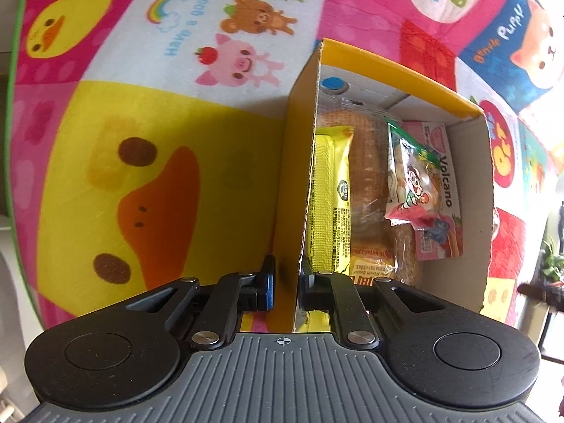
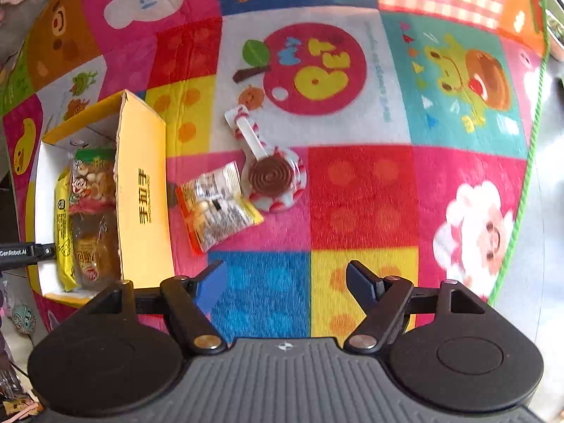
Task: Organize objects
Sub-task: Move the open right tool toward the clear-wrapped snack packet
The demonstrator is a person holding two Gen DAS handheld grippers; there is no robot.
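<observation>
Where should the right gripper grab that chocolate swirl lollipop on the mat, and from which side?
Grip the lollipop by its white stick, coming from above with fingers across it. The stick is narrow and lies clear on the mat, while the flat disc touches the snack packet.

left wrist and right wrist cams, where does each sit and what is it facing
Left wrist: on the left gripper, looking down along fingers closed on the wall of the yellow box, snacks inside.
Right wrist: on the right gripper, facing the play mat, the lollipop and a snack packet; fingers apart, holding nothing.
Shared: the box, its snacks, the mat.
</observation>
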